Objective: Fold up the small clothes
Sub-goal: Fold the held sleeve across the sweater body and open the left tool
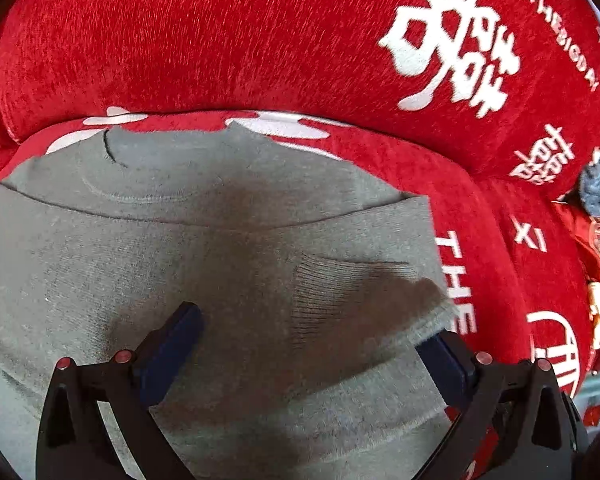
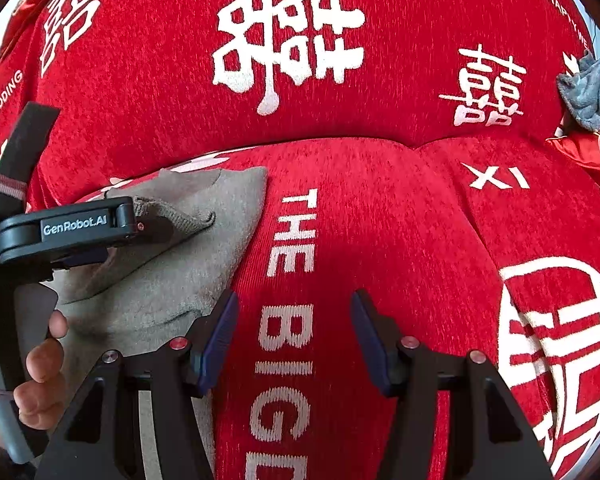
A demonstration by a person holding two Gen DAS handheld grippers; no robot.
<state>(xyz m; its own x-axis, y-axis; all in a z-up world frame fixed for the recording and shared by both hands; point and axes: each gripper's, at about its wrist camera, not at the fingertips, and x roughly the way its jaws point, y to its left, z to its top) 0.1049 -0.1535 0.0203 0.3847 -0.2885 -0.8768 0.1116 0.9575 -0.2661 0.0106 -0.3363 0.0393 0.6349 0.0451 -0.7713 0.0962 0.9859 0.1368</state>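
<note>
A red sofa cover (image 2: 380, 240) printed with white characters and the words "THE BIG DAY" lies under everything, rising into a back cushion (image 1: 220, 40) beyond both tools. Far off to the right of each hand-held gripper, a crumpled grey-blue cloth (image 2: 592, 88) sits against that cushion, beside a red embroidered item (image 2: 592, 156); neither is in the way.

The grey knit sweater (image 1: 180, 240) lies folded on the seat, directly beneath the left hand-held gripper (image 1: 312, 344), with a ribbed cuff (image 1: 340, 292) lying between its fingers. Its jaws are spread wide; the left finger (image 1: 172, 344) rests over the knit, while the sweater's edge covers the tip of the right one. Nothing is pinched.

The right hand-held gripper (image 2: 294, 340) hovers to the right of the sweater, over bare red cover and the lettering, its jaws partly spread and empty. Its left finger (image 2: 220, 336) sits just beside the sweater's edge. To its left, a person's hand (image 2: 40, 376) grips the other tool's handle.
</note>
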